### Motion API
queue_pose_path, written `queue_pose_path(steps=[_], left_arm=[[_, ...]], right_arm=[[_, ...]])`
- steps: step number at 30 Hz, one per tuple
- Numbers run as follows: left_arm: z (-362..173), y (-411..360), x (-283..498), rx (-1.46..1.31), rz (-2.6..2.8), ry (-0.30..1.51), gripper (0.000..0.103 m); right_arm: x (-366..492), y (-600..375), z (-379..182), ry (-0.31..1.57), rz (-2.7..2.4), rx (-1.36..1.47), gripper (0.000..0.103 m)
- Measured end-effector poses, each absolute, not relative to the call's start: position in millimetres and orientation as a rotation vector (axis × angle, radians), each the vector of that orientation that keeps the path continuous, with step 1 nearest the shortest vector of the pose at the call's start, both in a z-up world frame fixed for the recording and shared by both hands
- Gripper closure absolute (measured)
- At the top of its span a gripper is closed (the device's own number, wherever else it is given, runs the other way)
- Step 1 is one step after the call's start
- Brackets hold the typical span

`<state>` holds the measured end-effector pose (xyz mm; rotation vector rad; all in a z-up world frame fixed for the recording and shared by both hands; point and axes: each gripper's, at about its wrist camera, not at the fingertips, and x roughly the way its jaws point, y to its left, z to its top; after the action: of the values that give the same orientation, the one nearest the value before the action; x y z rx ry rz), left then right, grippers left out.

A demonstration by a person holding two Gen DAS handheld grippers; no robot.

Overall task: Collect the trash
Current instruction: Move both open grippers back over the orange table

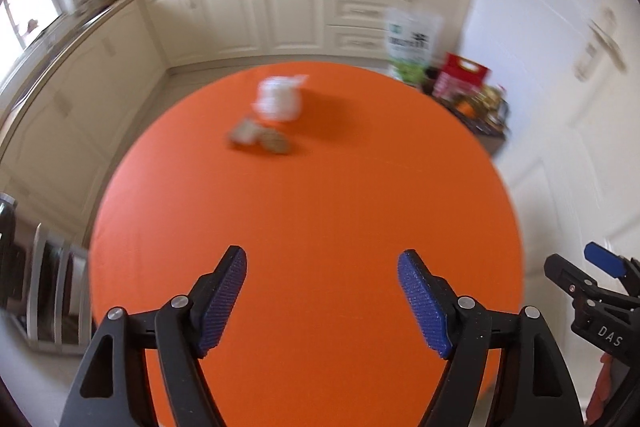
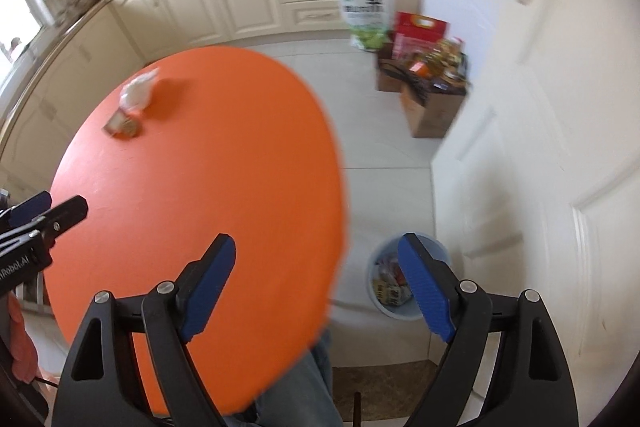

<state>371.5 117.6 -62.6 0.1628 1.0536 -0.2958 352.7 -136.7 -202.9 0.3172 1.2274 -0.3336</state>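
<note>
Kitchen setting: cream cabinets (image 1: 256, 11) run along the back and left, with a cluttered counter above them. A white door (image 2: 532, 131) stands at the right. An orange round table (image 1: 304, 211) fills the middle of both views.

Trash on the table: a crumpled white wrapper (image 1: 280, 101) lies on the far part of the top, with two small brown pieces (image 1: 260, 138) touching or just beside it on the near side. Motion blur prevents finer identification. Right wrist view shows the same group at the table's far left, wrapper (image 2: 138, 93) and brown pieces (image 2: 124, 126).

A pale blue bin (image 2: 400, 283) stands on the tiled floor just beside the table's right edge, with mixed wrappers inside. It is partly hidden by a finger of the right gripper.

Left gripper (image 1: 322, 301): jaws wide apart, nothing between them, above the near part of the table, well apart from the trash.

Right gripper (image 2: 316, 291): jaws wide apart, nothing held; one finger over the table edge, the other over the bin.

Open cardboard boxes (image 2: 428, 103) with goods, a red box (image 2: 420, 27) and a green-white bag (image 2: 366, 11) sit on the floor by the door. A trouser leg (image 2: 292, 387) shows below the table edge.
</note>
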Motion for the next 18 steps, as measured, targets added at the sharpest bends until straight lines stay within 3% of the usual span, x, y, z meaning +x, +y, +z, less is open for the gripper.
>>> queue_pose_path(steps=[5,18], left_arm=[[-67.8,175.9,393.3,0.092,-0.199,1.079,0.029],[-96.4,237.2,499.0,0.011,-0.059,1.137,0.029]], right_arm=[[414.6,-90.6,-213.7,1.241,-0.209,0.259,0.018],[544.9,4.2,-260.0,1.256,0.055,0.124,0.020]])
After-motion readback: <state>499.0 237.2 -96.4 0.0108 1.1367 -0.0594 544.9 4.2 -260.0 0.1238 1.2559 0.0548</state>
